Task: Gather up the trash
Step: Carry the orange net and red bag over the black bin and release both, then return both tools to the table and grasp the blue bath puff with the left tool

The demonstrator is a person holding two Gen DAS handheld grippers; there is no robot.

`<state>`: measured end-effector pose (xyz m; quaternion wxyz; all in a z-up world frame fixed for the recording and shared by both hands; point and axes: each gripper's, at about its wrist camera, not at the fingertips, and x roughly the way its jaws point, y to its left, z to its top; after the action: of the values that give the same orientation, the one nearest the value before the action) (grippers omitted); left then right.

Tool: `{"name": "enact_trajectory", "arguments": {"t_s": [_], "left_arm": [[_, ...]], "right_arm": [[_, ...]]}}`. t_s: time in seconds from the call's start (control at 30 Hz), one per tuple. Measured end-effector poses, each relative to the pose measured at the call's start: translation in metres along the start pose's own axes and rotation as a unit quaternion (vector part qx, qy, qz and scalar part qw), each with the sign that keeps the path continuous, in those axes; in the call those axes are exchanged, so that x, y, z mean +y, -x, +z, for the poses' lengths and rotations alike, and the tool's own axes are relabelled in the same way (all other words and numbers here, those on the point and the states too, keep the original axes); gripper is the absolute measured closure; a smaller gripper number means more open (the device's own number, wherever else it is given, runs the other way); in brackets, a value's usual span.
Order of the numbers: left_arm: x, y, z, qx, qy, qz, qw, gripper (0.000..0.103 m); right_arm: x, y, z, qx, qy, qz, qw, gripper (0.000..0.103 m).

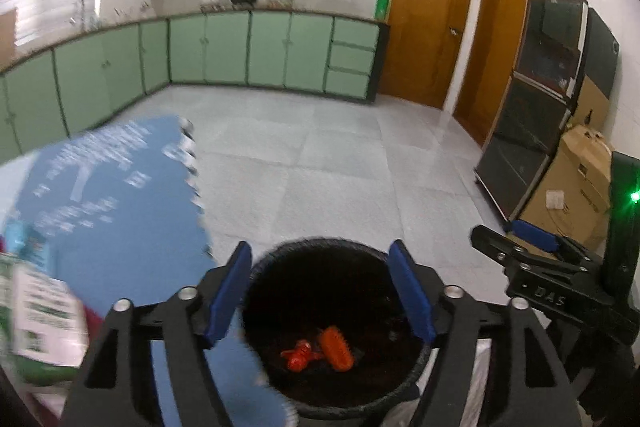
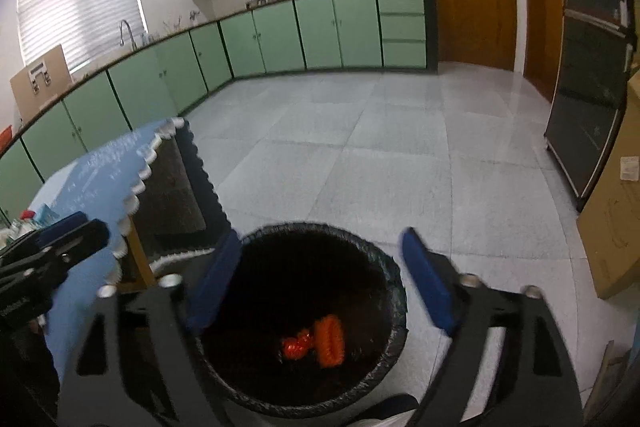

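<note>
Far left in the left wrist view: a blurred green-and-white printed pack (image 1: pixel 38 311) sat on the worktop (image 1: pixel 120 187), whose cover was a blue printed sheet with a scalloped white edge. In the right wrist view the same worktop (image 2: pixel 100 171) showed a dark brown underside past that edge.

Left claw (image 1: pixel 320 293): black rigid frame, bolt heads at the joints, flat blue pads (image 1: pixel 228 295). Jaws were wide apart, nothing between them. It hung directly over the bin (image 1: pixel 256 347).

Bin was round, lined with a crinkled black plastic bag folded over the rim (rim texture looked rough, partly blurred). Inside at the bottom lay the trash: a crumpled red wrapper (image 1: pixel 298 355) touching a ribbed orange piece (image 1: pixel 338 349), oblong in shape. Same pair seen in the right wrist view, red wrapper (image 2: pixel 296 345) left of the orange piece (image 2: pixel 330 341), inside the bin (image 2: pixel 396 291).

Right claw (image 2: pixel 320 279): same build, blue pads (image 2: pixel 428 287) spread wide, empty, also above the bin mouth. It appeared in the left wrist view too (image 1: pixel 516 239), just right of the bin.

Surroundings: pale grey tiled floor (image 1: pixel 340 155), glossy mint cabinets (image 1: pixel 248 47) along the walls, brown wooden doors (image 1: pixel 428 27), a dark glass-front cabinet (image 1: pixel 540 99), cardboard boxes (image 1: pixel 580 187) at far right.
</note>
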<state>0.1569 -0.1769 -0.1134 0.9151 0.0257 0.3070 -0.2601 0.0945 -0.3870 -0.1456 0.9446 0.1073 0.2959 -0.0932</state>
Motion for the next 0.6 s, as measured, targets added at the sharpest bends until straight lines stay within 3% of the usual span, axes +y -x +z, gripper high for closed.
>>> {"name": "enact_trajectory", "arguments": {"t_s": [0.3, 0.6], "left_arm": [[0.062, 0.101, -0.007, -0.074, 0.018, 0.099, 0.9922, 0.025], [0.132, 0.176, -0.041, -0.092, 0.044, 0.206, 0.9733, 0.025]], "right_arm": [[0.066, 0.043, 0.013, -0.044, 0.016, 0.070, 0.996, 0.012], [0.152, 0.062, 0.007, -0.046, 0.073, 0.147, 0.985, 0.012]]}}
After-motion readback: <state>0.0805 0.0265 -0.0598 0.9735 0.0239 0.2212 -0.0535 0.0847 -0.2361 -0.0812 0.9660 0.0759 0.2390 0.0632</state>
